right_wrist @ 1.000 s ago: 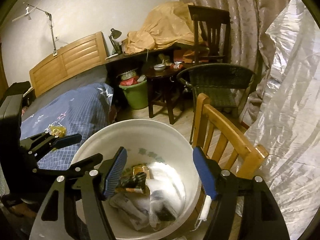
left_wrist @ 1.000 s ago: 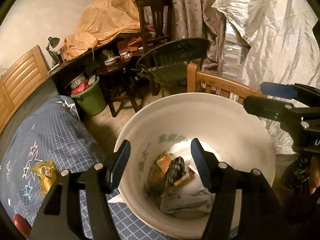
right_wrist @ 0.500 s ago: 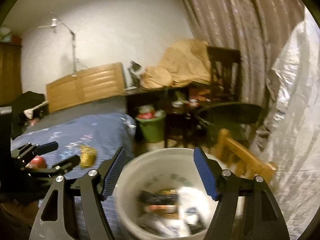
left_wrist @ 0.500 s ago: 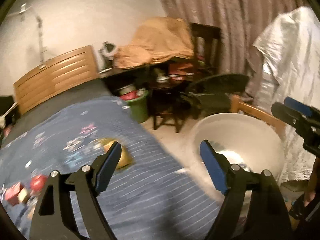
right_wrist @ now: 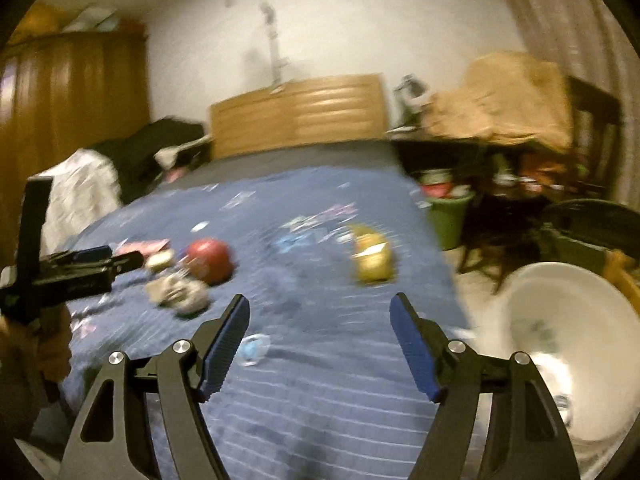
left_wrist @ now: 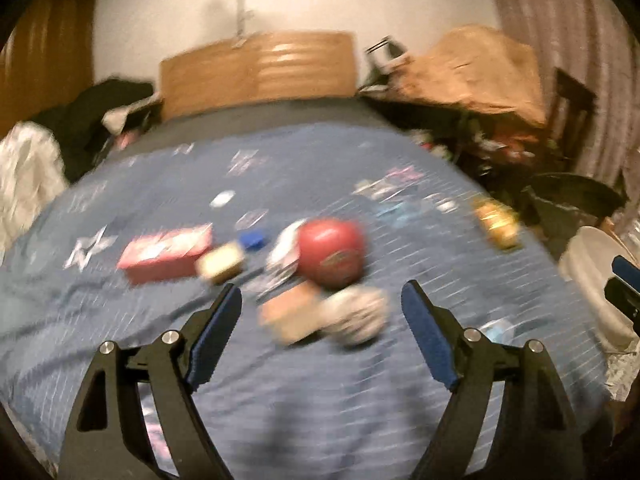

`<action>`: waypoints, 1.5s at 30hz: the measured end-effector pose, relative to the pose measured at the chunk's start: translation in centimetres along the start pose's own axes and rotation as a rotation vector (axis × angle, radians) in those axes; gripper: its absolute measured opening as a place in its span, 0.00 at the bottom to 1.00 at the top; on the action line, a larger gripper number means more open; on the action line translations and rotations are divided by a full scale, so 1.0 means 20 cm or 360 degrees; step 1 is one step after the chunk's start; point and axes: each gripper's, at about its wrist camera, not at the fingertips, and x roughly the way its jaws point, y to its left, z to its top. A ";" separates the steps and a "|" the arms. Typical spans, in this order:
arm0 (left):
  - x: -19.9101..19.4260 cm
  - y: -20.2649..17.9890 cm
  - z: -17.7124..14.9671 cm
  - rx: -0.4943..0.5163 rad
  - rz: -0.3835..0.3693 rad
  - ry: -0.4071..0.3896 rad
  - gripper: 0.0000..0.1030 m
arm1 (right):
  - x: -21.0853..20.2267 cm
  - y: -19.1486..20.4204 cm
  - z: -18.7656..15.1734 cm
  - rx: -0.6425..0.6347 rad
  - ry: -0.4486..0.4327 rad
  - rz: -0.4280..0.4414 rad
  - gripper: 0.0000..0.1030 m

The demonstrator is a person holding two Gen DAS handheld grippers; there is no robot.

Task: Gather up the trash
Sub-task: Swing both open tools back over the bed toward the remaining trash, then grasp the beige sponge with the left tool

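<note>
Bed (left_wrist: 320,400) w/ scattered trash (left_wrist: 332,256), blurry.

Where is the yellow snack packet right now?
The crinkly yellow snack packet lies on the blue bedspread near its right edge, apart from the round red container.

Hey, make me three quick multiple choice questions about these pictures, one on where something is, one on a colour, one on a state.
1. Where is the white bucket relative to the bed?
A. On the bed
B. Beside the bed, off its right edge
C. Behind the headboard

2. What colour is the round lidded tub on the bed?
A. Red
B. Green
C. Black

3. How do the jaws of the left gripper and right gripper stand?
A. Both shut on trash
B. Left open, right shut
C. Both open and empty

Answers: 1 B, the bucket sits low past the blanket's right edge. 2 A, it shows red in both views. 3 C, each view shows a wide gap with nothing between the jaws.
</note>
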 end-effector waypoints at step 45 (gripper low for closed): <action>0.81 0.56 0.16 -0.0641 0.0036 0.0443 0.44 | 0.87 0.50 0.37 -0.0038 0.0420 0.0462 0.84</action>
